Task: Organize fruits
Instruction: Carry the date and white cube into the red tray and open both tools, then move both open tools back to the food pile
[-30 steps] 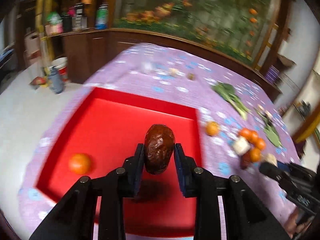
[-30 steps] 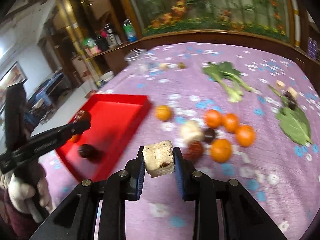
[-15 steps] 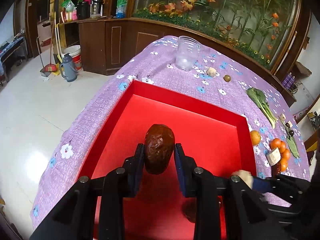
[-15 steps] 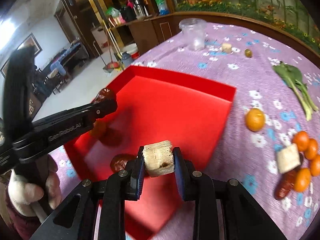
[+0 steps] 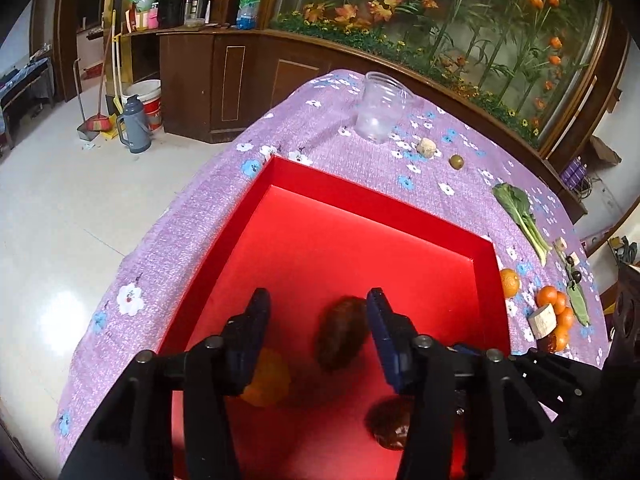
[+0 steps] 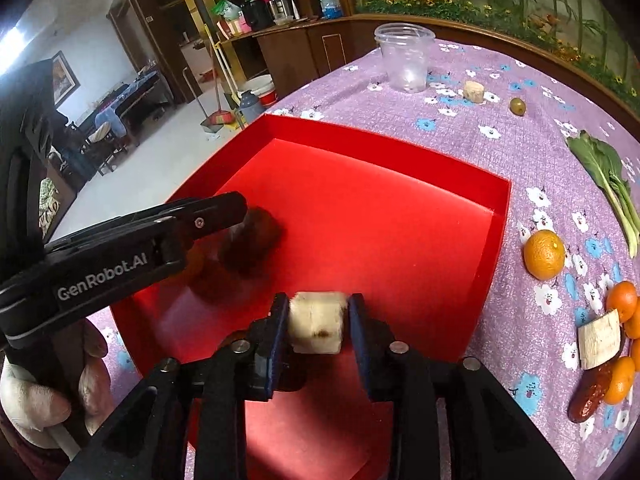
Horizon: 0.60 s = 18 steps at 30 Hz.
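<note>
My left gripper (image 5: 318, 328) is open over the red tray (image 5: 380, 204). A brown date (image 5: 340, 338) drops free between its fingers, blurred. An orange (image 5: 268, 380) and another dark date (image 5: 390, 424) lie in the tray near me. My right gripper (image 6: 318, 324) is shut on a pale cut fruit chunk (image 6: 316, 322) above the tray's near part (image 6: 360, 208). The left gripper (image 6: 224, 212) and the falling date (image 6: 250, 240) show at the left in the right wrist view.
On the purple flowered cloth: a clear plastic cup (image 6: 404, 62), a pale chunk (image 6: 474, 91), a green olive-like fruit (image 6: 517, 105), leafy greens (image 6: 604, 172), an orange (image 6: 544, 254), a cluster of small oranges, a white chunk and a red date (image 6: 600, 356). Floor lies left.
My left gripper has opened and let go of the brown date, which falls toward the tray. My right gripper has moved further over the tray with the chunk.
</note>
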Available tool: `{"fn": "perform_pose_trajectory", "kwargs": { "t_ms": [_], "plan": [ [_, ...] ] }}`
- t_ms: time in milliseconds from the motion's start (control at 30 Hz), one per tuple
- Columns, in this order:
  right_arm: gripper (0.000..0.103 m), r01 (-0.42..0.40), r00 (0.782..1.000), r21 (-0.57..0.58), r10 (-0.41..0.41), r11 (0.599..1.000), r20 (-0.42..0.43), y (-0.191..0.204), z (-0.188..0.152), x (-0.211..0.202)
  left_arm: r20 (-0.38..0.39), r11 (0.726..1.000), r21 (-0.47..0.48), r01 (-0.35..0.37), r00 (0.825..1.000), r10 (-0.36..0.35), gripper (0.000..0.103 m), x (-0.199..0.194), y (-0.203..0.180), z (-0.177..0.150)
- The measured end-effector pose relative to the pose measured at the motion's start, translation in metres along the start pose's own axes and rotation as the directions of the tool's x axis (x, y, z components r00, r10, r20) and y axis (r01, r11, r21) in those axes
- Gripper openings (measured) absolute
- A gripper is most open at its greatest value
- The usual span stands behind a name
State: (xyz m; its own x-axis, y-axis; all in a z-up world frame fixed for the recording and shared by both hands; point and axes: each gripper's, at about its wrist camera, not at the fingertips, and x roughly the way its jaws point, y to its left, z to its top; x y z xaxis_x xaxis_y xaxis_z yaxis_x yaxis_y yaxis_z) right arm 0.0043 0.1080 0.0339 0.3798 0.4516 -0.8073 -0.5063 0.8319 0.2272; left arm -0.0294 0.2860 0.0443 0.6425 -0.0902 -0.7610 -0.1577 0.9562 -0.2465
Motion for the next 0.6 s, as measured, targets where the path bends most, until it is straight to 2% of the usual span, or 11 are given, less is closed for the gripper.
{"fn": "perform_pose_trajectory", "kwargs": {
  "t_ms": [133, 300, 367, 467, 600],
  "plan": [
    [0.04, -0.011, 0.999, 0.023, 0.01, 1.0, 0.035, -0.005, -0.002, -0.014, 0.012, 1.0, -0.022, 0.007, 1.0, -0.007, 0.054, -0.012, 0.001, -0.003],
    [0.053, -0.022, 0.996, 0.071, 0.016, 0.997, 0.083, -0.018, -0.011, -0.039, 0.017, 0.999, -0.029, 0.024, 1.0, -0.023, 0.061, -0.03, -0.012, -0.012],
    [0.064, -0.02, 0.994, 0.092, 0.01, 0.996, 0.109, -0.025, -0.017, -0.052, 0.028, 0.999, -0.011, 0.031, 0.999, -0.031, 0.064, -0.038, -0.023, -0.016],
    [0.08, -0.006, 0.989, 0.134, -0.014, 0.991, 0.149, -0.04, -0.027, -0.072, 0.04, 0.999, 0.033, 0.031, 0.999, -0.032, 0.075, -0.048, -0.043, -0.021],
    [0.097, 0.026, 0.978, 0.195, -0.066, 0.981, 0.2, -0.066, -0.044, -0.102, 0.044, 0.993, 0.103, 0.061, 0.997, -0.066, 0.077, -0.058, -0.075, -0.032]
  ]
}}
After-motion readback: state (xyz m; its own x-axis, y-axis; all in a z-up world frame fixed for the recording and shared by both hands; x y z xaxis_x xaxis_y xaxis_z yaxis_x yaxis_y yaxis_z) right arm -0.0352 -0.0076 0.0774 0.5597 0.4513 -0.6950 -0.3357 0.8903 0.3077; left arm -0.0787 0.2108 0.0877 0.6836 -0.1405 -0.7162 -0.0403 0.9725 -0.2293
